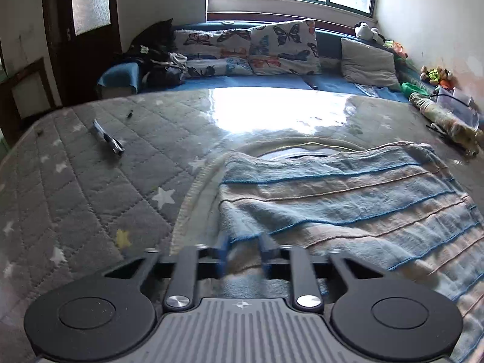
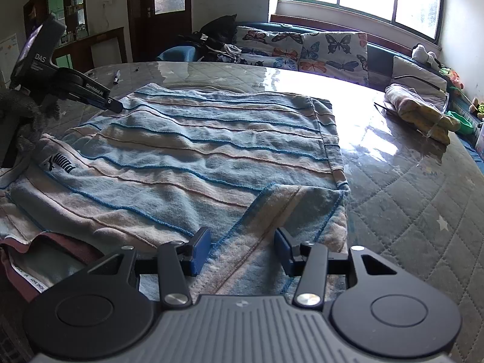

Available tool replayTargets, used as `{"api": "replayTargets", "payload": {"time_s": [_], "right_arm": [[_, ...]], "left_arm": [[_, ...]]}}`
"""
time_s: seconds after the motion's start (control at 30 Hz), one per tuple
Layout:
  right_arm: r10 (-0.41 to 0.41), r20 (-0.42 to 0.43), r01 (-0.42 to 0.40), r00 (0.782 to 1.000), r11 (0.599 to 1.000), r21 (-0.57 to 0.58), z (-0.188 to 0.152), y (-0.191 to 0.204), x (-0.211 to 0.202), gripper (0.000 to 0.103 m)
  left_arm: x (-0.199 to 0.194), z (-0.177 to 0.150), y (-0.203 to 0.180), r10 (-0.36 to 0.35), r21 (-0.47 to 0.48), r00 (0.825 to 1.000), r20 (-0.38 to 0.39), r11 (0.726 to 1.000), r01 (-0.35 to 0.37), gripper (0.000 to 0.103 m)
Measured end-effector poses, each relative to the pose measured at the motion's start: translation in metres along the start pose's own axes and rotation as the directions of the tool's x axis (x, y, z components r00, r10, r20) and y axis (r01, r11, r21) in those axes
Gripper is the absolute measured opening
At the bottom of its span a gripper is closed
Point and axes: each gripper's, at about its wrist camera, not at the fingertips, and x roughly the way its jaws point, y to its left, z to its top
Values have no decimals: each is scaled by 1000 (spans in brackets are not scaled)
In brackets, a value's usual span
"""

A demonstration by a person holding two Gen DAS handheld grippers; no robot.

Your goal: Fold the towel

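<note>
The striped towel (image 2: pixel 193 151) lay spread on the quilted desk (image 2: pixel 423 196). The right gripper (image 2: pixel 242 249) hovered released over its near corner; the left gripper (image 1: pixel 242 249), at ten o'clock, clenched the towel's edge.

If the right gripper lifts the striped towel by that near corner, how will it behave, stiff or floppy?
Probably floppy: the striped towel lies in soft wrinkles, and its near corner is already folded over. It would likely drape and hang from the right gripper rather than hold shape. It may slide easily, since the table cover beneath looks glossy.
</note>
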Motion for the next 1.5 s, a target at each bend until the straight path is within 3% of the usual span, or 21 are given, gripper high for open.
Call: {"api": "replayTargets", "payload": {"time_s": [0.1, 0.27, 0.4, 0.5, 0.57, 0.63, 0.7, 0.83, 0.9, 1.0, 1.17, 1.33, 1.37, 1.43, 1.47, 1.5], "right_arm": [[3, 2, -3, 1000, 1000, 2, 0, -1, 0, 48], [1, 3, -1, 1000, 1000, -1, 0, -1, 1, 48], [-2, 4, 2, 1000, 1000, -1, 1, 0, 1, 48], [-3, 3, 3, 1000, 1000, 0, 1, 0, 2, 48], [-3, 2, 3, 1000, 1000, -1, 1, 1, 2, 48], [-3, 1, 3, 1000, 1000, -1, 2, 0, 2, 48], [-3, 0, 3, 1000, 1000, -2, 2, 0, 3, 48], [-2, 0, 2, 1000, 1000, -2, 3, 1, 2, 48], [-2, 1, 2, 1000, 1000, -2, 3, 1, 3, 48], [-3, 4, 3, 1000, 1000, 0, 3, 1, 3, 49], [-5, 5, 5, 1000, 1000, 2, 3, 1, 3, 49], [-4, 4, 4, 1000, 1000, 1, 4, 1, 4, 49], [-4, 5, 4, 1000, 1000, 1, 4, 1, 4, 49], [-3, 5, 3, 1000, 1000, 0, 4, 1, 4, 49], [-2, 5, 2, 1000, 1000, 1, 4, 1, 4, 49], [-2, 5, 2, 1000, 1000, 1, 4, 1, 3, 49]], "left_arm": [[-4, -1, 2, -17, -15, 999, 28, 1000, 17, 4], [-29, 5, -1, -72, -51, 992, 101, 996, 77, 3], [-53, -3, -36, -170, 99, 972, 164, 983, 155, 3], [-62, -23, -71, -282, 275, 948, 148, 932, 234, 3], [-61, -41, -93, -310, 383, 946, 101, 889, 250, 4], [-55, -56, -106, -319, 433, 947, 37, 859, 272, 7], [-54, -61, -106, -359, 425, 933, -13, 843, 330, 8], [-72, -54, -98, -394, 410, 918, 37, 844, 345, 8], [-77, -42, -91, -347, 398, 933, 99, 873, 282, 12], [-65, -24, -89, -274, 389, 955, 112, 896, 211, 21], [-37, -19, -103, -290, 417, 957, 29, 873, 252, 39], [-17, -20, -122, -292, 430, 957, -5, 863, 265, 41], [-15, -21, -123, -289, 427, 957, -9, 865, 265, 40], [-11, -22, -121, -297, 406, 955, -18, 870, 279, 26], [-11, -22, -117, -311, 386, 950, -26, 873, 297, 11], [-12, -22, -114, -318, 376, 948, -21, 876, 302, 7]]}}
